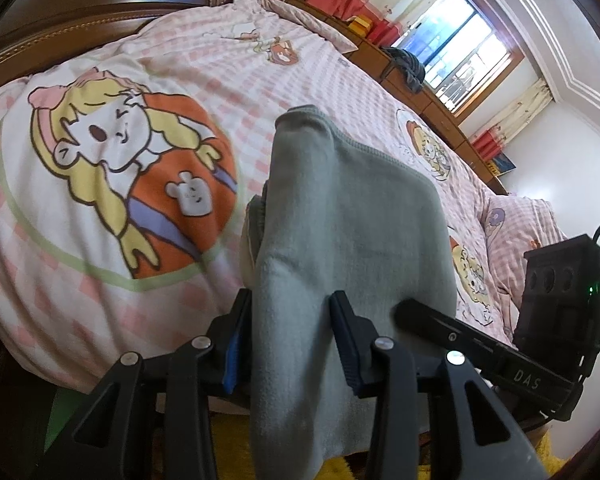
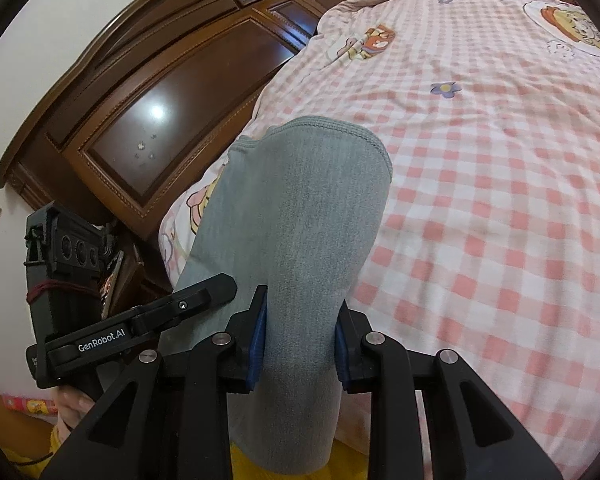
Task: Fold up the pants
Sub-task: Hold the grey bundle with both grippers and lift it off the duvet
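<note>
Left wrist view: the left claw (image 1: 290, 320) is clamped on the grey-green pants (image 1: 340, 240), whose folded cloth rises ahead of it over the bed (image 1: 100, 280), with the window (image 1: 456, 48) beyond. Right wrist view alone shows the headboard (image 2: 172, 100); the right claw (image 2: 300, 332) likewise grips the pants (image 2: 300, 220), the left claw (image 2: 148, 320) just beside.

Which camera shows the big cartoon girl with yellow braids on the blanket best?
The left wrist view: the cartoon girl shows whole and large on the blanket, left of the pants. In the right wrist view the pants hide most of her; only a sliver peeks out.
</note>
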The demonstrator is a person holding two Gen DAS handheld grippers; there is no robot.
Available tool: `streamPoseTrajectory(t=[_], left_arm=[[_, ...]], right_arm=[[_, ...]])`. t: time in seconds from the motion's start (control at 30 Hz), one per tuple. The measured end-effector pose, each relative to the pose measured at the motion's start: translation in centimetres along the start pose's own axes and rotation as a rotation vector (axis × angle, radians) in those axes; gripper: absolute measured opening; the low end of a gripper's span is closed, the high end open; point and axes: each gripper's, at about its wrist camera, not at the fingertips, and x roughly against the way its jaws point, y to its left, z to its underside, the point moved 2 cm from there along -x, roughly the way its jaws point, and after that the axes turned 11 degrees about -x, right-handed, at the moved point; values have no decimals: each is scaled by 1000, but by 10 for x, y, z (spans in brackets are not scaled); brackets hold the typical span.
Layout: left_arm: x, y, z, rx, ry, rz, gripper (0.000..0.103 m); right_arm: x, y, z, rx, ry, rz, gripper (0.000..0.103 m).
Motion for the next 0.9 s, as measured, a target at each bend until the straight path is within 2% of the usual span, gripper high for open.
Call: streamPoseTrajectory(t=[0.4,0.9], left_arm=[[-10,-49,-9,-56,4,35,41],[-38,-133,-19,-133,34,109,41]], right_arm=[[53,-32,-2,-47,-79,19,29],[126,-83,-11,-97,-167,41,29]])
